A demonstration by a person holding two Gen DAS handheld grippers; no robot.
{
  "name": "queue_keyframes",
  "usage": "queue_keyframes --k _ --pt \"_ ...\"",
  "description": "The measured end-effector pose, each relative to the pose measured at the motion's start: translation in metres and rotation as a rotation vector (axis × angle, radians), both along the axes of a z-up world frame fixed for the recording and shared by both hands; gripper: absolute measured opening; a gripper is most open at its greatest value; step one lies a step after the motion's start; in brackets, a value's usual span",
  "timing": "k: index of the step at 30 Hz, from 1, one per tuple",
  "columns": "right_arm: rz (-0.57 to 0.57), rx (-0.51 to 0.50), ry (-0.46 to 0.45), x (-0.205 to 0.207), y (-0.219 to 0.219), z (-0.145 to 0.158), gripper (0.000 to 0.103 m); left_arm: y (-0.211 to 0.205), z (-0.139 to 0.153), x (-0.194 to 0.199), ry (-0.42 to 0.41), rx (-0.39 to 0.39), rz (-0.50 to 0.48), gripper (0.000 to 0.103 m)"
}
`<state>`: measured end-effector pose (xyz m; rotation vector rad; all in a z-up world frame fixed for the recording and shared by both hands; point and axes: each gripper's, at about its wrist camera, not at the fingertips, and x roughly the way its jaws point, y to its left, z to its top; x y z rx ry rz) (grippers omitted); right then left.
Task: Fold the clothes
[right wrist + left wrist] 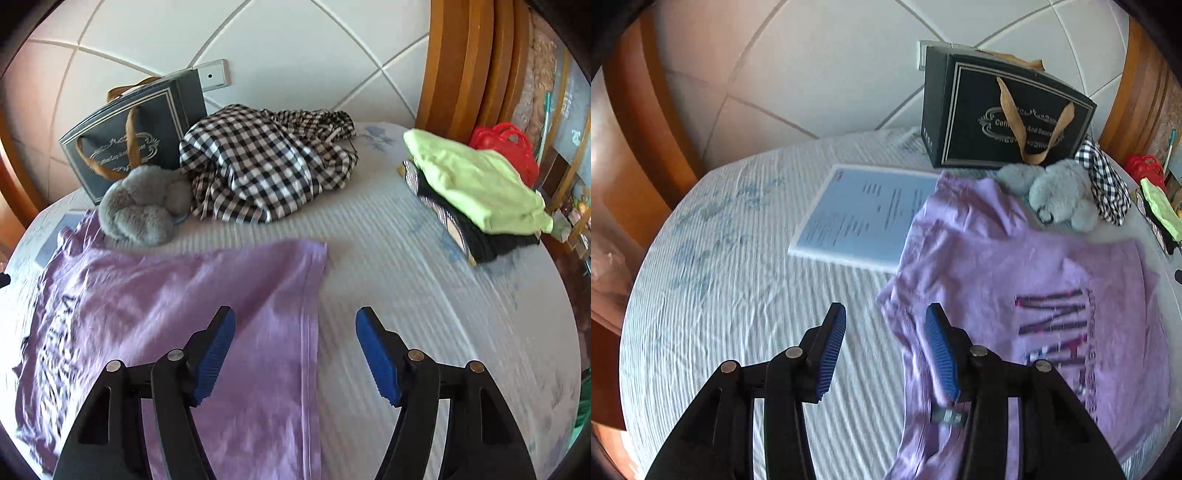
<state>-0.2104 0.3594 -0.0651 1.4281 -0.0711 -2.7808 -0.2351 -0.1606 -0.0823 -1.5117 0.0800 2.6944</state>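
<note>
A purple T-shirt (1015, 280) with dark lettering lies spread on the bed. It also shows in the right wrist view (177, 302). My left gripper (886, 317) is open and empty, straddling the shirt's left edge near a sleeve, just above it. My right gripper (295, 321) is open and empty, hovering over the shirt's right hem edge, left finger (218, 343) over the fabric, right finger (376, 354) over the bare sheet.
A striped white bed sheet (738, 295) covers the bed. A blue paper booklet (864, 214), a dark gift bag (1004, 110), a grey plush toy (144, 206), a checkered garment (258, 166) and a stack of folded clothes with a green top (476, 184) lie around.
</note>
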Motion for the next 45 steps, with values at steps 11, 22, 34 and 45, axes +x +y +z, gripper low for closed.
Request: queue_keyframes --k 11,22,34,45 --pt "0.011 -0.051 -0.108 0.16 0.004 -0.033 0.079 -0.02 -0.036 0.161 -0.084 0.093 0.024 0.052" --pt "0.067 -0.089 -0.105 0.226 -0.007 -0.039 0.081 -0.009 -0.036 0.249 -0.106 0.151 -0.015 0.061" --pt "0.131 -0.025 -0.105 0.227 -0.018 -0.056 0.09 0.039 -0.066 0.254 -0.155 0.11 -0.013 0.064" --pt "0.112 0.138 -0.068 0.221 -0.028 -0.072 0.095 0.068 -0.073 0.254 -0.135 0.043 0.009 0.023"
